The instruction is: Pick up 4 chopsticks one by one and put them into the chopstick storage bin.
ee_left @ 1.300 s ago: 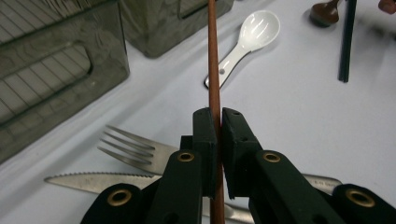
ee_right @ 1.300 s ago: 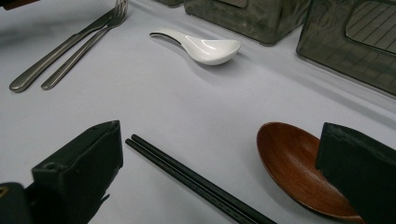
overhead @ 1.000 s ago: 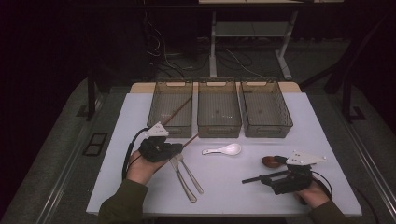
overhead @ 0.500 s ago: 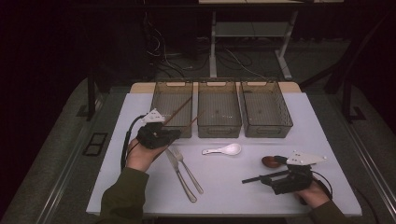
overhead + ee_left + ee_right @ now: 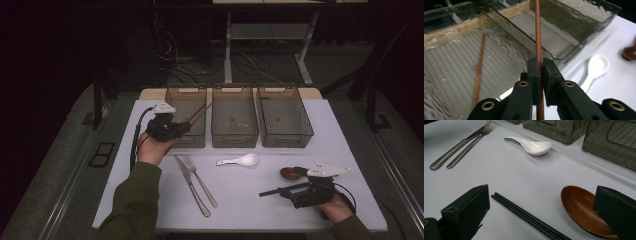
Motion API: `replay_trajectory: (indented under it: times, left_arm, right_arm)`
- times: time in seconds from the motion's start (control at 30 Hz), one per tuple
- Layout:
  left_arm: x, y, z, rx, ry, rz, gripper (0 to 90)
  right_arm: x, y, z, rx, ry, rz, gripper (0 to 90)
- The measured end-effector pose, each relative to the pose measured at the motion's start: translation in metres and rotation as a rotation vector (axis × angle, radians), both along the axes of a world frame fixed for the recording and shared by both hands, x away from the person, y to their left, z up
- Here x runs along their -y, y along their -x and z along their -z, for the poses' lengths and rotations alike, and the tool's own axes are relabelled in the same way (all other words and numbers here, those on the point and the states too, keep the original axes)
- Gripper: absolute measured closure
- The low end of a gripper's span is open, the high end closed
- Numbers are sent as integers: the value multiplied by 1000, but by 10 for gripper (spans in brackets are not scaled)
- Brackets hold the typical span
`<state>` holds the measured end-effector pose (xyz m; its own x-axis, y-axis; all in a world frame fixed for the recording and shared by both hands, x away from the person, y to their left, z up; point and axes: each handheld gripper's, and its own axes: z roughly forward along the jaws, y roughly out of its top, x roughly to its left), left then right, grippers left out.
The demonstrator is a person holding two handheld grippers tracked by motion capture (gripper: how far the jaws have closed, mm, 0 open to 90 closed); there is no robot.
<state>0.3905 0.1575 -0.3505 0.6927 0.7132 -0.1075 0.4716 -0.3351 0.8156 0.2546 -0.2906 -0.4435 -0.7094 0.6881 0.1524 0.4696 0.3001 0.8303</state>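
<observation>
My left gripper (image 5: 181,128) (image 5: 541,65) is shut on a thin brown chopstick (image 5: 538,30) and holds it over the near edge of the left bin (image 5: 185,92). The stick (image 5: 198,113) slants up and right above that bin. A second brown chopstick (image 5: 479,67) lies on the bin's ribbed floor. My right gripper (image 5: 293,184) (image 5: 541,212) rests on the table at the near right with its jaws wide open. A pair of black chopsticks (image 5: 524,213) lies between the jaws. A brown wooden spoon (image 5: 579,207) sits by the right jaw.
Three smoky clear bins stand in a row at the back; the middle bin (image 5: 234,91) and right bin (image 5: 282,91) look empty. A knife (image 5: 191,186) and fork (image 5: 201,181) lie mid-table, and a white ceramic spoon (image 5: 240,160) lies to their right.
My left gripper has lifted the brown chopstick and carried it away from the knife and fork toward the left bin. The right gripper has stayed put.
</observation>
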Motion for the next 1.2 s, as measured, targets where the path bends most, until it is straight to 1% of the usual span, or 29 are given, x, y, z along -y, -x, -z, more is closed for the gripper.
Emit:
replay_trajectory:
  times: [0.13, 0.17, 0.2, 0.27, 0.3, 0.4, 0.47, 0.63, 0.77, 0.8, 0.83, 0.93, 1.03, 1.13, 1.2]
  left_arm:
    - [-1, -15, -5, 9, 9, -30, 838]
    - [-2, -18, -7, 12, 7, -30, 838]
    - [-1, -21, -7, 15, 17, -38, 838]
    - [-2, -27, -9, 22, 21, -45, 838]
    - [-2, -30, -9, 23, 33, -53, 838]
    - [-3, -38, -10, 31, 28, -64, 838]
    - [-5, -44, -10, 44, 15, -74, 838]
    - [-10, -58, -9, 43, 28, -92, 838]
    - [-10, -66, -10, 45, 31, -104, 838]
    - [-10, -69, -10, 46, 41, -105, 838]
    - [-9, -71, -11, 48, 41, -108, 838]
    - [-6, -79, -9, 58, 27, -113, 838]
    - [-4, -85, -6, 57, 25, -123, 838]
    - [-3, -93, 1, 58, 25, -145, 838]
    - [-3, -96, 6, 55, 5, -156, 838]
  right_arm:
    - [0, 0, 0, 1, -1, -1, 6]
    - [0, 0, 0, 2, -2, -1, 6]
    - [0, 0, 0, 3, -2, -1, 6]
    - [0, 0, 0, 4, -3, -3, 6]
    - [0, 0, 0, 4, -3, -4, 6]
    - [0, 0, 0, 4, -5, -4, 6]
    - [0, 0, 0, 4, -5, -4, 6]
    - [1, 0, -1, 5, -7, -3, 6]
    - [0, 0, 0, 2, -7, -4, 6]
    - [0, 0, 0, 2, -7, -4, 6]
    - [1, 0, 0, 3, -8, -3, 6]
    - [1, 1, -1, 2, -12, -1, 6]
    - [1, 1, -1, 1, -13, -2, 6]
    - [1, 1, -1, 0, -15, -4, 6]
    - [1, 1, -1, 1, -16, -6, 6]
